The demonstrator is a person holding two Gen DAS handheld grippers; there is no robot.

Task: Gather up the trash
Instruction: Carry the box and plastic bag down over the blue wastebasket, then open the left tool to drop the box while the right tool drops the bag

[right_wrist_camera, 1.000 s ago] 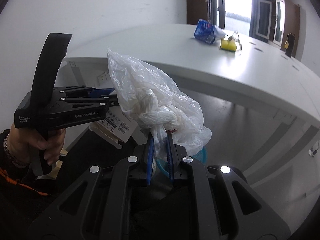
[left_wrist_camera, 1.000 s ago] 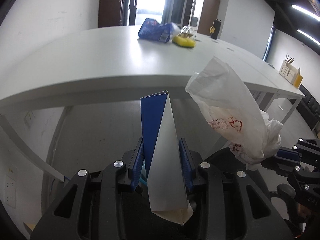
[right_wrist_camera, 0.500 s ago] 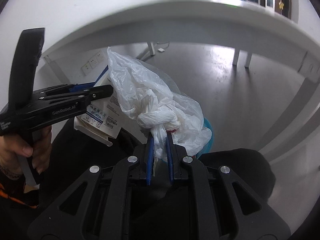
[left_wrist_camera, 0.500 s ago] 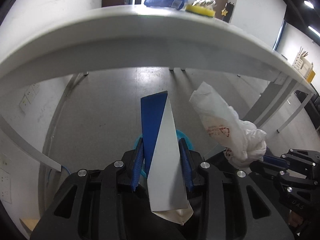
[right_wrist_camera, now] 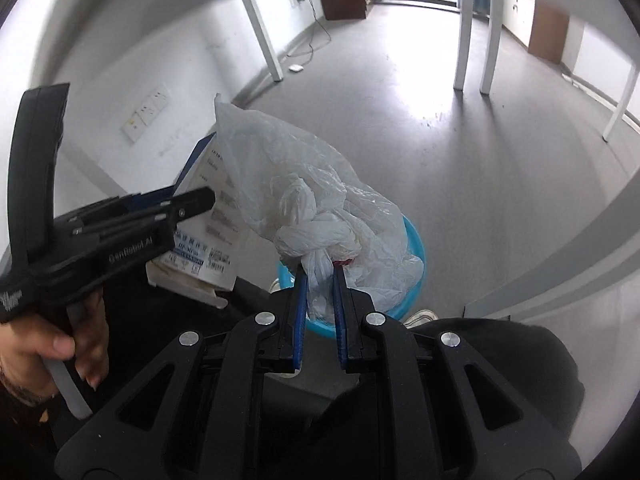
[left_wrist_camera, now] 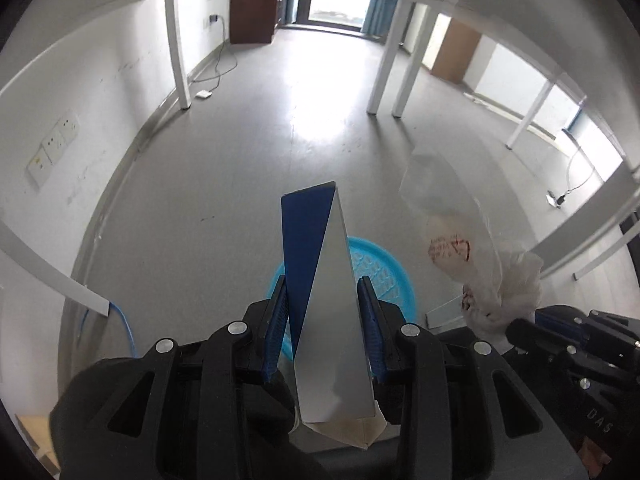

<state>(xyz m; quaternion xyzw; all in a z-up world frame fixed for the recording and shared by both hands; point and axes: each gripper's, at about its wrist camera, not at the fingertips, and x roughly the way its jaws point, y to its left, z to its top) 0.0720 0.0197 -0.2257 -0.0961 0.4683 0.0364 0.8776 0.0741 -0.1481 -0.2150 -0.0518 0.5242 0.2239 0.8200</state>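
My left gripper (left_wrist_camera: 323, 288) is shut on a flattened blue and white carton (left_wrist_camera: 326, 280) and holds it upright above a round blue bin (left_wrist_camera: 384, 276) on the floor. My right gripper (right_wrist_camera: 319, 276) is shut on a knotted white plastic bag (right_wrist_camera: 320, 216), also above the blue bin (right_wrist_camera: 416, 256). The bag (left_wrist_camera: 472, 252) hangs at the right of the left wrist view. The carton (right_wrist_camera: 216, 232) and the left gripper show at the left of the right wrist view.
Both views look down under a white table with white legs (left_wrist_camera: 178, 60) onto a grey floor (left_wrist_camera: 240, 168). A white wall with sockets (left_wrist_camera: 52, 144) is at the left. A blue cable (left_wrist_camera: 124, 328) runs along the floor by the wall.
Both grippers have dropped from table height to below the table top and tilted toward the floor. The blue bin has come into view beneath the carton and the bag.
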